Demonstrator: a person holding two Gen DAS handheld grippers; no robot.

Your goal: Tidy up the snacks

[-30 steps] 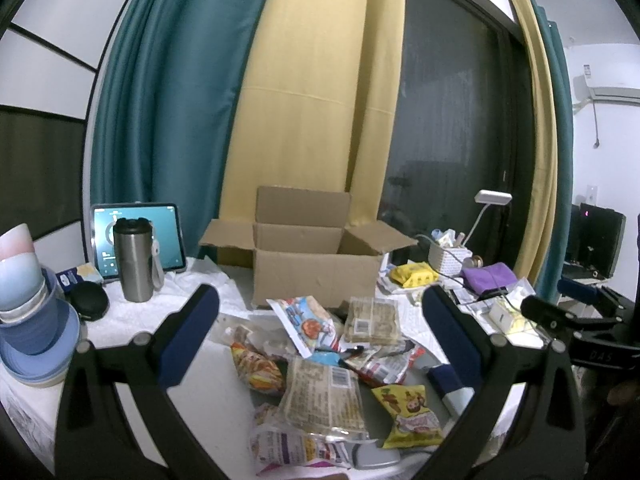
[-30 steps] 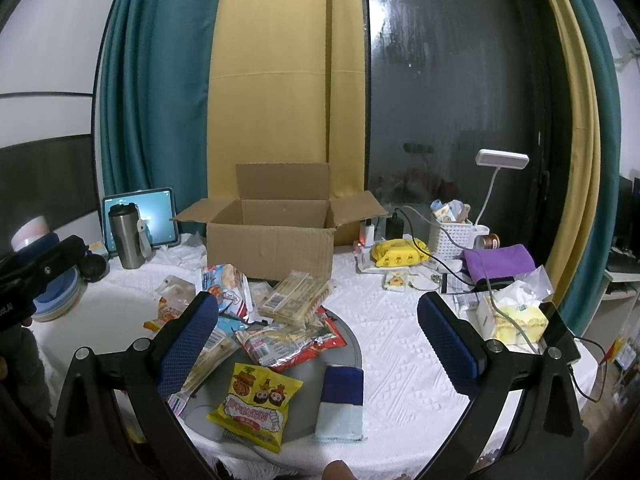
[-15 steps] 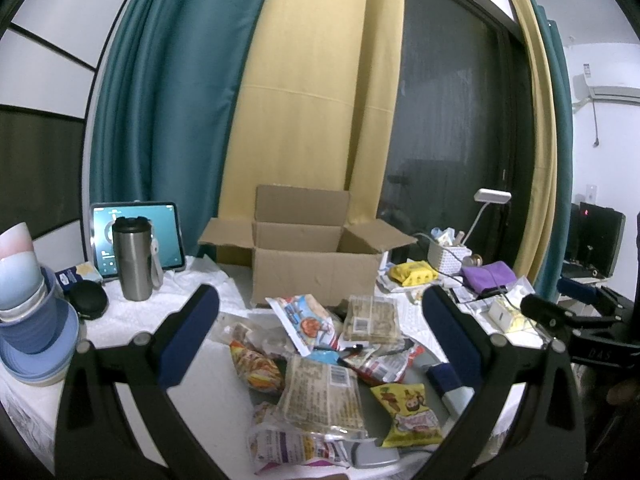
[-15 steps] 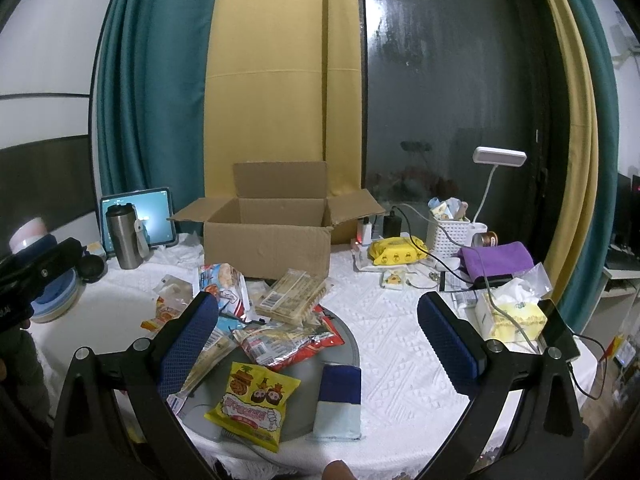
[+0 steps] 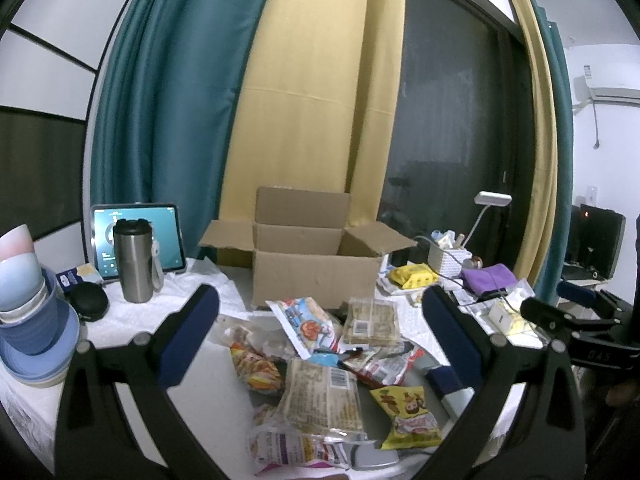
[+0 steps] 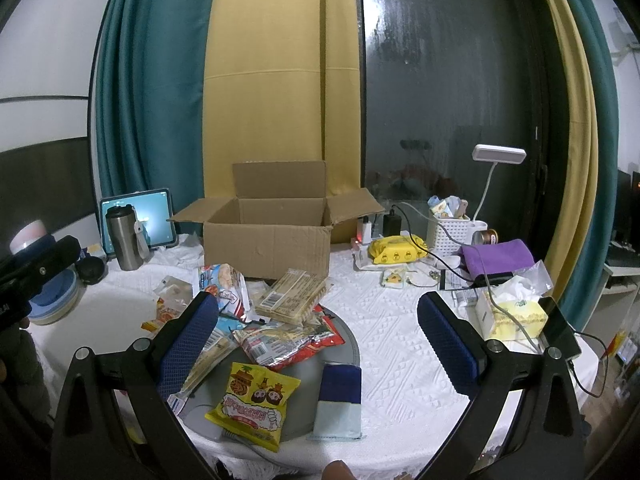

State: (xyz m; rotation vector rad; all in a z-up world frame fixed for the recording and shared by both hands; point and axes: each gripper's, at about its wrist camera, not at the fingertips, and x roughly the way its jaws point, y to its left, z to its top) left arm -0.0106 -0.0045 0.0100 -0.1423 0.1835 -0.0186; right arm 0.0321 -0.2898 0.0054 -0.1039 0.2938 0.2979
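Observation:
A pile of snack packets (image 5: 320, 356) lies on a grey mat (image 6: 344, 344) in front of an open cardboard box (image 6: 267, 244). A yellow packet (image 6: 254, 402) and a blue-and-pale packet (image 6: 339, 404) lie nearest in the right wrist view. The yellow packet (image 5: 412, 416) and the box (image 5: 316, 268) also show in the left wrist view. My left gripper (image 5: 320, 340) hovers open above the pile, holding nothing. My right gripper (image 6: 318, 344) is open too, above the mat's right part, empty.
On the white tablecloth (image 6: 400, 336) stand a steel tumbler (image 5: 134, 264), a tablet (image 5: 168, 236) and stacked bowls (image 5: 28, 320) at the left. A white basket (image 6: 446, 230), yellow wipes pack (image 6: 396, 254), purple cloth (image 6: 498, 258), tissue box (image 6: 514, 316) and cables crowd the right. Curtains hang behind.
Both views have shifted only slightly; the packets and the box lie where they were. Both grippers stay open and empty.

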